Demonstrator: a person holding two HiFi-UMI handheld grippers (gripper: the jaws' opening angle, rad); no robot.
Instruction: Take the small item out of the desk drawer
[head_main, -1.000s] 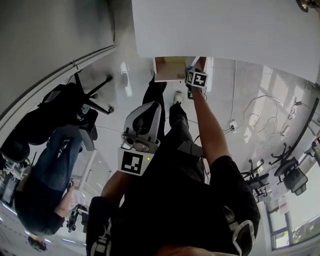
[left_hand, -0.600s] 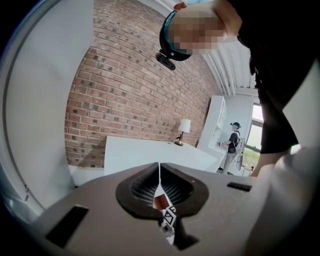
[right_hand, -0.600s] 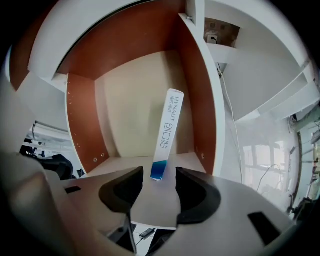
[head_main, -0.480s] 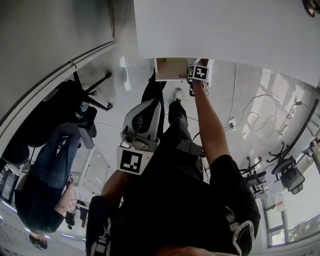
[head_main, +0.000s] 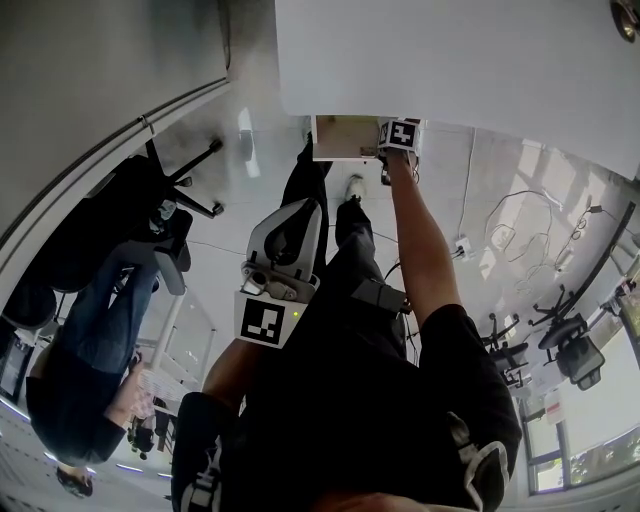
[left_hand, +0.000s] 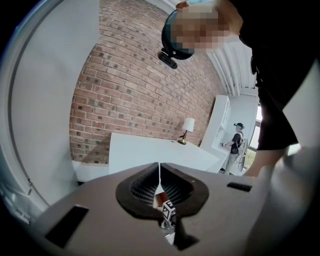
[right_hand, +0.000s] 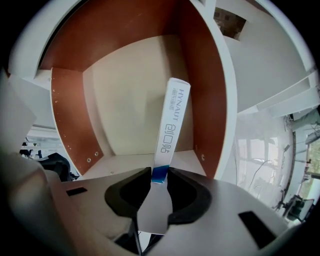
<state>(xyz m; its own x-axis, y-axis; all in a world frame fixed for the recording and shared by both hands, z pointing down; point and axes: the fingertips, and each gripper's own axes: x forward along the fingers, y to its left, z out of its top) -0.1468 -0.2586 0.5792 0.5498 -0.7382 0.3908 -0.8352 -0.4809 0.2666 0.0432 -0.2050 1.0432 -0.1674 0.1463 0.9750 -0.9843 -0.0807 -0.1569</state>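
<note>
Inside the drawer (right_hand: 75, 115) under the white worktop (head_main: 450, 60): gripping the slim white box (right_hand: 170, 125) by its blue end with the right tongs (right_hand: 159, 175), just closed; keeping the left tongs (left_hand: 159, 172) pressed together, empty.

The bare right arm (head_main: 425, 265), in a short black sleeve, reaches out straight from the shoulder. Its grey two-jaw right gripper (right_hand: 160, 176), topped by a marker cube, points steeply down. The black jaws have just been closing and press from both sides on the blue end of a slim white printed carton (right_hand: 171, 117). The left arm (head_main: 228, 372) is bent close to the body. The grey two-jaw left gripper (left_hand: 159, 174) points slightly below level, its jaws together with nothing between them.
</note>
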